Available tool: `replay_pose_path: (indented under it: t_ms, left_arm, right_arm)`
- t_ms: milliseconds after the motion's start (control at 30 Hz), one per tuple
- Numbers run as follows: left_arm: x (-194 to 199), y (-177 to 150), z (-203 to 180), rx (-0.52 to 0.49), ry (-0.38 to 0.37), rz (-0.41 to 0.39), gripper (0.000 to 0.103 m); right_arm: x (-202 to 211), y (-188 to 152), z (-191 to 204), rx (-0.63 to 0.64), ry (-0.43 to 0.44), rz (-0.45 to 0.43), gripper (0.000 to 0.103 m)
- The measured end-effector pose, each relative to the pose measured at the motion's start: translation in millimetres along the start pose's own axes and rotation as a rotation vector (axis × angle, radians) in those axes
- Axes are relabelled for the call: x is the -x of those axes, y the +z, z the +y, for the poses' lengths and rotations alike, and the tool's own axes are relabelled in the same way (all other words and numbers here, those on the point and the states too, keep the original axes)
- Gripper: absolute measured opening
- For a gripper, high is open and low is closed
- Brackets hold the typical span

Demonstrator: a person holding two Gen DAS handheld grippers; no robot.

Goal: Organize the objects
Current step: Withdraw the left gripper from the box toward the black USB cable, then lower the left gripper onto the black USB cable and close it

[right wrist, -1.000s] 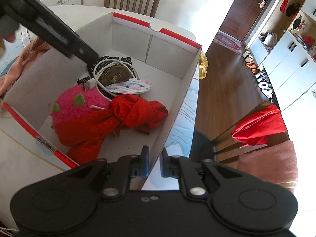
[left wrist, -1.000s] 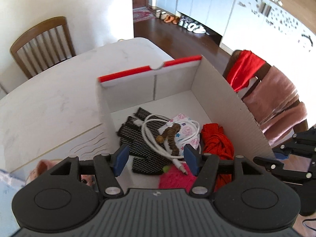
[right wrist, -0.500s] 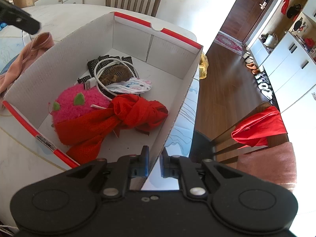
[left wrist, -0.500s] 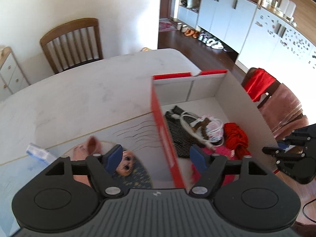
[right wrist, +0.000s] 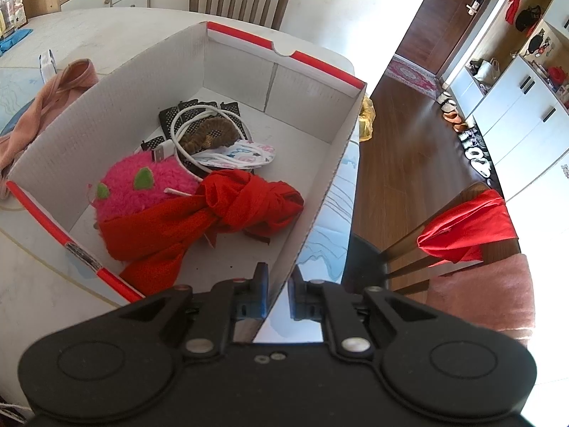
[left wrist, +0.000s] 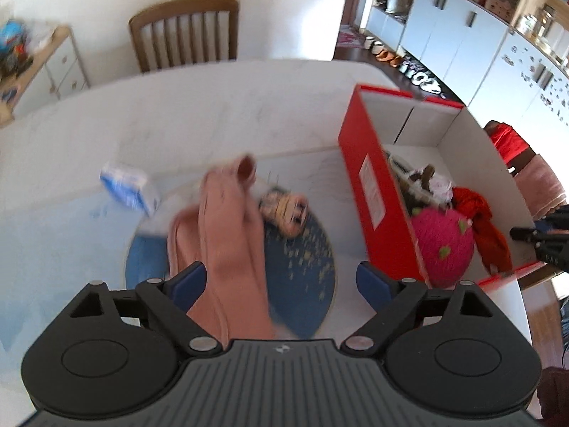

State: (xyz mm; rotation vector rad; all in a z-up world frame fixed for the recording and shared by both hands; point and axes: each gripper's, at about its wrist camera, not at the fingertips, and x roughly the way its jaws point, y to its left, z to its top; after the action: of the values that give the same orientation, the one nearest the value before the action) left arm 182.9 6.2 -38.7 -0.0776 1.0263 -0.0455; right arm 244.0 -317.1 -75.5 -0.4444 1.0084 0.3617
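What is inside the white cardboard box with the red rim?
Inside the white cardboard box with the red rim: a pink fluffy plush, a knotted red cloth, a white cable, a brown item, a patterned pouch, and black mesh pieces. What lies beneath them is hidden.

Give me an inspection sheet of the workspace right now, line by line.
Surface: white table with a blue round mat.
Job's things: red box holding pink plush, red cloth, patterned pouch; pink garment and small doll outside, on the mat.
Clutter: blue-white packet on the table.
Grippers: left gripper jaws opening over the garment, not gripping; right gripper clamped on the box wall.
Cables: white cable inside the box.
Surroundings: wooden chair, white cabinets.
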Motion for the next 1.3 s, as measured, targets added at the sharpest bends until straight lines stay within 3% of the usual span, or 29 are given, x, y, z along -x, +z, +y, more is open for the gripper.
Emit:
replay_pose_path:
  t_ms: [100, 267, 700, 1067, 1300]
  left_arm:
    - [-2, -20, 8, 0.033, 0.025, 0.008, 0.100]
    - [-7, -54, 20, 0.065, 0.120, 0.020, 0.102]
    - [-26, -126, 40, 0.172, 0.174, 0.129, 0.102]
    - [-35, -145, 40, 0.178, 0.243, 0.153, 0.101]
    - [-37, -150, 39, 0.203, 0.212, 0.155, 0.094]
  right_arm:
    - [0, 0, 1, 0.004, -0.001, 0.000, 0.010]
    - [1, -1, 1, 0.003, -0.001, -0.001, 0.011]
    - [1, -1, 2, 0.008, -0.001, -0.001, 0.011]
    - [0, -2, 3, 0.012, -0.001, 0.000, 0.011]
    - [0, -1, 3, 0.011, -0.001, 0.001, 0.011]
